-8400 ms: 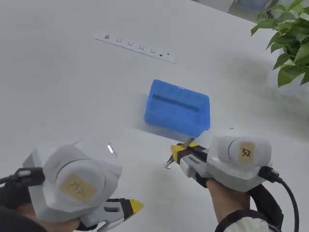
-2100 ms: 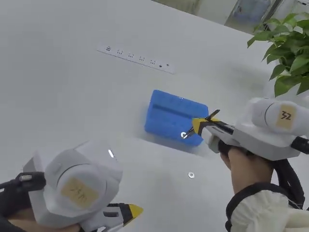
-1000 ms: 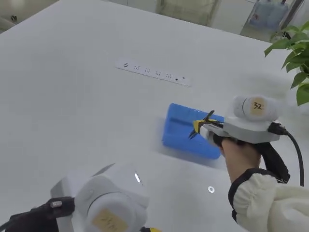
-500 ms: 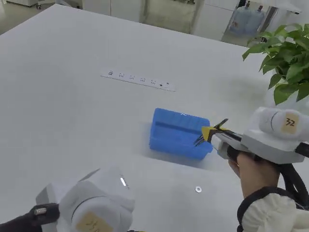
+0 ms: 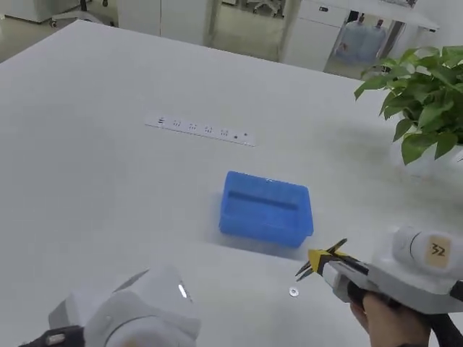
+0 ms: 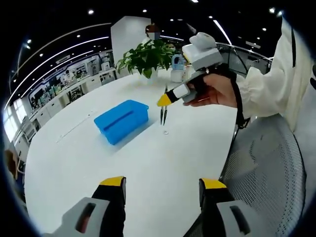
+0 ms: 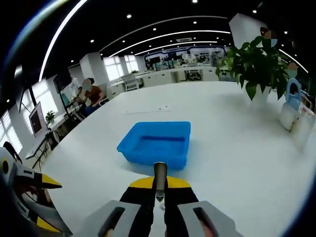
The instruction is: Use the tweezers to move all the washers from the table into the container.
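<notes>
The right gripper (image 5: 323, 259) hangs low over the near right of the white table (image 5: 108, 188). A hand (image 6: 217, 91) wraps around its grip from behind, and a white sleeve (image 6: 269, 84) runs back from the wrist. Its yellow-tipped jaws are clenched on the tweezers (image 6: 163, 113). In the left gripper view these hang almost straight down, with their points a little above a single washer (image 5: 293, 292) lying flat on the tabletop.

The blue container (image 5: 266, 208) stands just beyond that washer and apart from it, on the far side from the person. Whether any washers lie inside it is too small to tell.

The left gripper (image 6: 163, 190) is held level near the table's near edge, aimed across at the other gripper. Its two jaws are released and stand wide apart with nothing between them.

A white power strip (image 5: 200, 130) lies farther back, and a potted plant (image 5: 419, 94) stands at the far right.
</notes>
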{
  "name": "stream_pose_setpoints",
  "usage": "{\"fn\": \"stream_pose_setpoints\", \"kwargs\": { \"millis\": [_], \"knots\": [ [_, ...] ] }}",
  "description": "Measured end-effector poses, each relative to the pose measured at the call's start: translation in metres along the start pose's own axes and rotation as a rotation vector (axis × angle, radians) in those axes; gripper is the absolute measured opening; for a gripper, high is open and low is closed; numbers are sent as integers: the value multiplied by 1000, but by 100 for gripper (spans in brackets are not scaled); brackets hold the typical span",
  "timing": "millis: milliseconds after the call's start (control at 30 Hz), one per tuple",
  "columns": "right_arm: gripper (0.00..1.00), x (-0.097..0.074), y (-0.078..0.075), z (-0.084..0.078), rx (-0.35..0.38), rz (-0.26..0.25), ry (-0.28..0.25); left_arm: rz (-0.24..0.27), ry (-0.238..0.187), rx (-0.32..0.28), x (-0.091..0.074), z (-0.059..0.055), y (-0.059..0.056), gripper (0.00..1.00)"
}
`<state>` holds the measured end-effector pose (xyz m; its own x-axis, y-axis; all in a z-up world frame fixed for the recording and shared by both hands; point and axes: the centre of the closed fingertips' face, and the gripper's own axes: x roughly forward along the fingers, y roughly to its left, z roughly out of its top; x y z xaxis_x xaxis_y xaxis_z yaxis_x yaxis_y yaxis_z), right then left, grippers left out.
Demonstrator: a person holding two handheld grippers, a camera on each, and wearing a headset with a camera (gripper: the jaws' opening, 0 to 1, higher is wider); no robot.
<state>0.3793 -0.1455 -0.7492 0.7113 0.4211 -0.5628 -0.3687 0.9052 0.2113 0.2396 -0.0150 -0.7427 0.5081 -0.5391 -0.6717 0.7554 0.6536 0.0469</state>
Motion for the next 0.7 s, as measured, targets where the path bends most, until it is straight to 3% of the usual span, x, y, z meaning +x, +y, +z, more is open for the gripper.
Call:
{"fn": "stream_pose_setpoints", "kwargs": {
  "millis": [200,467,500,700],
  "knots": [
    [2,13,-3,-13,-24,-6,47,-5,3,-2,2,-1,-3,60],
    [2,17,-2,-22,-84,-13,81,-4,8,-13,3,-3,-3,60],
    [2,16,-1,-20,-92,-14,62,-3,9,-11,3,-4,-3,60],
    [2,12,-2,-23,-63,-19,67,-6,7,-12,3,-4,-4,60]
  ]
}}
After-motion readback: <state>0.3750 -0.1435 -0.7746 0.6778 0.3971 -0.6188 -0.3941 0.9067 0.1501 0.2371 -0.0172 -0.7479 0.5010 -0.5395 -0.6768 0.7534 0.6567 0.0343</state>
